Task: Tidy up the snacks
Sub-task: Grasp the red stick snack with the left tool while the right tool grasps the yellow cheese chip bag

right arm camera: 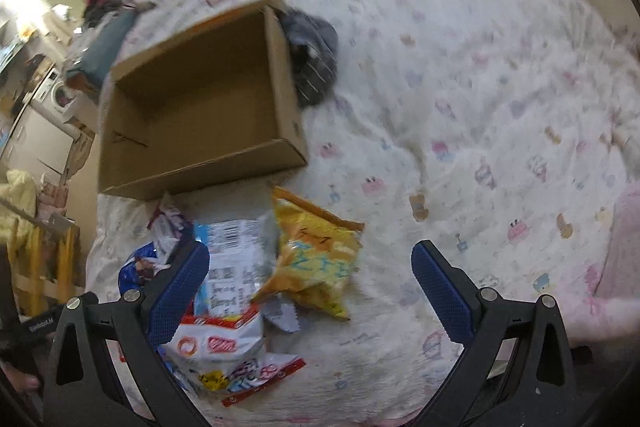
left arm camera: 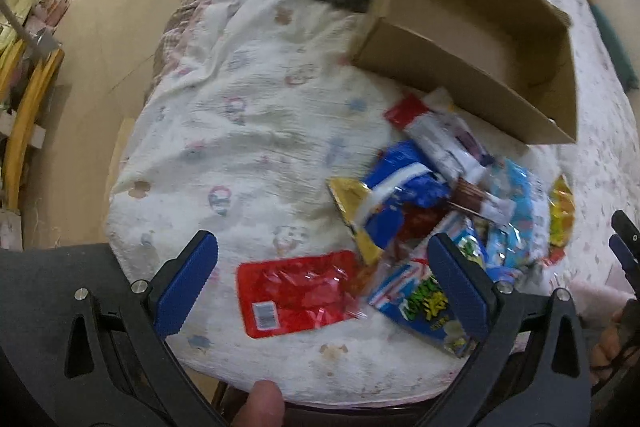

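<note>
**Snack packets heaped beside an open carton on the bed**

Both tongs hang spread wide and hold nothing above a bed [left arm camera: 248,131] covered in a white quilt with small cartoon prints. The left tongs [left arm camera: 324,283] hover over a red snack packet [left arm camera: 296,291] lying flat on the quilt, slightly apart from the main heap. Just to its right, packets overlap one another: a blue-and-gold bag [left arm camera: 392,203], a white-and-red wrapper [left arm camera: 436,135] reaching toward the box, and a blue packet with green lettering [left arm camera: 424,307]. The right tongs [right arm camera: 312,287] hover above a crumpled yellow chip bag [right arm camera: 316,259] (its printed text too blurred to read) and a white packet with barcodes [right arm camera: 232,267] beside it. An open cardboard box [right arm camera: 200,99] sits on the quilt just beyond the heap, its inside bare. A grey striped cloth [right arm camera: 316,59] lies against the box's far side.
</note>
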`<state>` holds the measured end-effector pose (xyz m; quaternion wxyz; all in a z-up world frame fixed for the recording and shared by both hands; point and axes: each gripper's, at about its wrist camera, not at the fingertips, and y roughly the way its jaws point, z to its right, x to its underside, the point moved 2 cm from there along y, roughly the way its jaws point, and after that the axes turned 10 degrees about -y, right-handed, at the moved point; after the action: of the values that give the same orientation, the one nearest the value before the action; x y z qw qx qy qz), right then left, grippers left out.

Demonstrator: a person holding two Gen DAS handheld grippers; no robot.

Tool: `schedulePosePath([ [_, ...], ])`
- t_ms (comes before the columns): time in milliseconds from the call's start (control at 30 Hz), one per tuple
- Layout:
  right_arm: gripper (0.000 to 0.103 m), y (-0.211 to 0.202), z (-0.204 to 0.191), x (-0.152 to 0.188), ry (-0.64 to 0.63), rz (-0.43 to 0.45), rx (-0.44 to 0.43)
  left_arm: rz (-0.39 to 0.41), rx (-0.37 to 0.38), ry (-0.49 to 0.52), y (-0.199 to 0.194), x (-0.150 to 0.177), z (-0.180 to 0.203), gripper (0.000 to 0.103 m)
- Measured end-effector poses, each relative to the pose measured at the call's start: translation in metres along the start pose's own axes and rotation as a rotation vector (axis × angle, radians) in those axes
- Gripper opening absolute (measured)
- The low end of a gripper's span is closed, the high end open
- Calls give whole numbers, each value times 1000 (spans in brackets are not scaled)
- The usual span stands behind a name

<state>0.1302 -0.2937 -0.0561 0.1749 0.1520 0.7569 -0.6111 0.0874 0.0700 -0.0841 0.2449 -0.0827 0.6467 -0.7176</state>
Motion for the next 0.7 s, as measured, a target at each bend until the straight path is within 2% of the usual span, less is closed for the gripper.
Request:
schedulePosePath([
  [33, 103, 4, 5, -4, 12, -16, -4, -13, -10, -2, 2, -2, -1, 103],
  [133, 103, 15, 19, -14, 31, -45, -4, -129, -15, -13, 21, -1, -9, 103],
  [233, 103, 23, 29, -16, 59, -51, -18, -228, -49, -38, 46, 13, -21, 103],
  [300, 103, 27, 35, -17, 78, -51, -21, -253, -60, -50, 56, 21, -25, 102],
  [367, 103, 34, 40, -15, 94, -53, -19, -256, -79, -46, 64, 25, -24, 99],
  [500, 103, 40, 41, -13, 116, -63, -40, -249, -135, -55, 86, 26, -27, 98],
  [667, 103, 37, 35, -16, 81, -33, -32, -241, -164, -53, 105, 32, -24, 98],
  [700, 103, 38, 34, -17, 85, -34, -39, -233, -158, -55, 105, 32, -21, 94],
])
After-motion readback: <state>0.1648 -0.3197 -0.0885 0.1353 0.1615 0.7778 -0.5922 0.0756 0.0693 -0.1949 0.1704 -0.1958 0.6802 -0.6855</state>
